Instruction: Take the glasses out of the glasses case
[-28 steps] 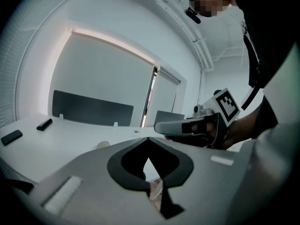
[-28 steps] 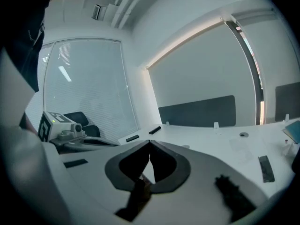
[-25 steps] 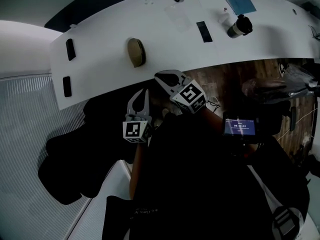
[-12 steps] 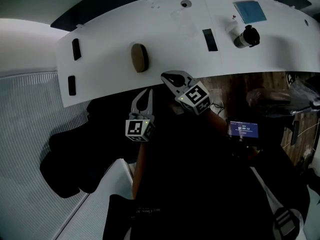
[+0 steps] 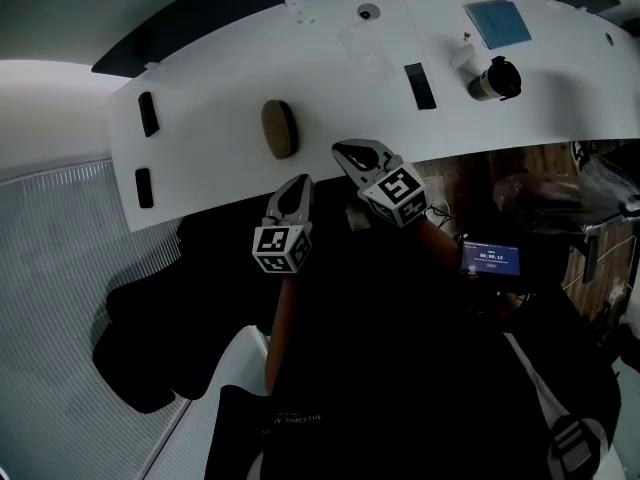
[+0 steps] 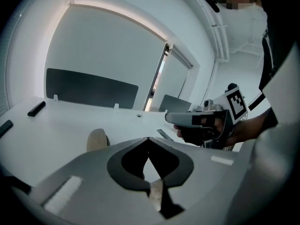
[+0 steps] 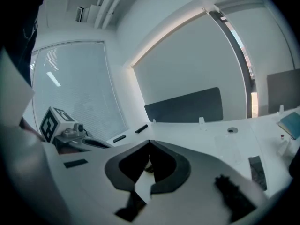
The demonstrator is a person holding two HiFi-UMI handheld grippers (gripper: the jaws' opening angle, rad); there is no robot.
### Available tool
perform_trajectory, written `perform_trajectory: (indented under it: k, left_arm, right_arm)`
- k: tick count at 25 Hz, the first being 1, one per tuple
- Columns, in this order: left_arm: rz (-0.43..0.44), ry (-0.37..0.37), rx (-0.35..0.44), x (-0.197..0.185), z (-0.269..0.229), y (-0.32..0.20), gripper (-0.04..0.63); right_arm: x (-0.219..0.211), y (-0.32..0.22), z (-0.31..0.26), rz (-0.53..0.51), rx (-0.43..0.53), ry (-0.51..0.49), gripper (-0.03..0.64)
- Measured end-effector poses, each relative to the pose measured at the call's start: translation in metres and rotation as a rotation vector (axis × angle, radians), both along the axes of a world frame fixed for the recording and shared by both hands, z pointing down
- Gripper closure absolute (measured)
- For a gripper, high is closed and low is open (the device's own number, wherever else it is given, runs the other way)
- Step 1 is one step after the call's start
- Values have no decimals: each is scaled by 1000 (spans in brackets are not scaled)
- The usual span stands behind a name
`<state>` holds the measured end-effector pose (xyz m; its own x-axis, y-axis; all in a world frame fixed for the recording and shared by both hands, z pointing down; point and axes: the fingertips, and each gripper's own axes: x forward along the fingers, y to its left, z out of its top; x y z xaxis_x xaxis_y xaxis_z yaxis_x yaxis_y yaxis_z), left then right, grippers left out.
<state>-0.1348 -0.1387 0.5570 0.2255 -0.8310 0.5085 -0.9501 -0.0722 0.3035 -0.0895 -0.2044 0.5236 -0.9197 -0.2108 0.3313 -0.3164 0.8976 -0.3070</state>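
White curved worktop, tan glasses case lying near its front edge. Left tongs and right tongs both closed, empty, near the case, not touching it.

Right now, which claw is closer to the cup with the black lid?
Right. The right claw is at the desk's near edge, below and left of the cup. The left claw is farther off, on the right claw's other side.
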Motion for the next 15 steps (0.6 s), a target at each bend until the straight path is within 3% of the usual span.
perform_trajectory:
  k: [4, 9, 13, 15]
  left_arm:
    - [24, -25, -20, -18, 13, -11, 586]
    - [-66, -72, -24, -69, 20, -29, 586]
    - [-84, -13, -34, -101, 34, -39, 584]
    - [-83, 27, -43, -114, 41, -43, 532]
  right_arm:
    - [-14, -6, 6, 13, -22, 25, 609]
    - [-44, -13, 11, 8, -12, 61, 609]
    - [-64, -24, 14, 26, -1, 102, 609]
    - [-76, -30, 15, 38, 8, 121, 609]
